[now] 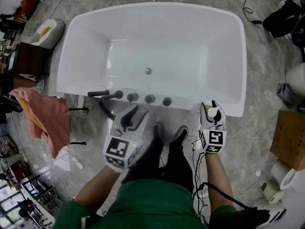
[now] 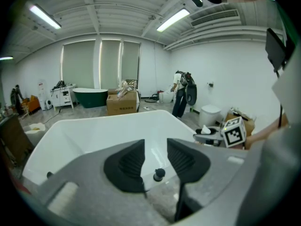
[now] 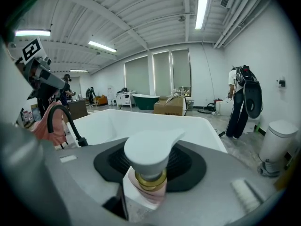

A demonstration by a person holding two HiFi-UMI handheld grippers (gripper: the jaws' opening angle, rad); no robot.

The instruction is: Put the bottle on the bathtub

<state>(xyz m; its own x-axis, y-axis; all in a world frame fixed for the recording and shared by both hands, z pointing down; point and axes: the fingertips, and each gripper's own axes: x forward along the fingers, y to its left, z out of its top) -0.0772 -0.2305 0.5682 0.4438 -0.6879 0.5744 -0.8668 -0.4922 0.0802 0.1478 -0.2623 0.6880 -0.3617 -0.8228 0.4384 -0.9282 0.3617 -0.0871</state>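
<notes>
A white pump bottle [image 1: 208, 111] with a gold collar [image 3: 149, 179] stands upright at the near right corner of the white bathtub [image 1: 157, 8]. My right gripper [image 1: 212, 109] has its jaws on either side of the bottle. The pump head [image 3: 151, 147] hides where the pads meet the bottle, so I cannot tell whether they press on it. My left gripper [image 1: 135, 114] hovers just in front of the tub's near rim, below the row of black knobs [image 1: 149, 98]. Its jaws stand apart with nothing between them; one knob [image 2: 159, 173] shows through the gap.
A black faucet and hose [image 1: 106, 99] sit at the left end of the near rim. A pink towel [image 1: 45, 116] hangs on a rack to the left. The person's shoes [image 1: 167, 133] stand between the grippers. A cardboard box [image 1: 288, 137] lies at the right.
</notes>
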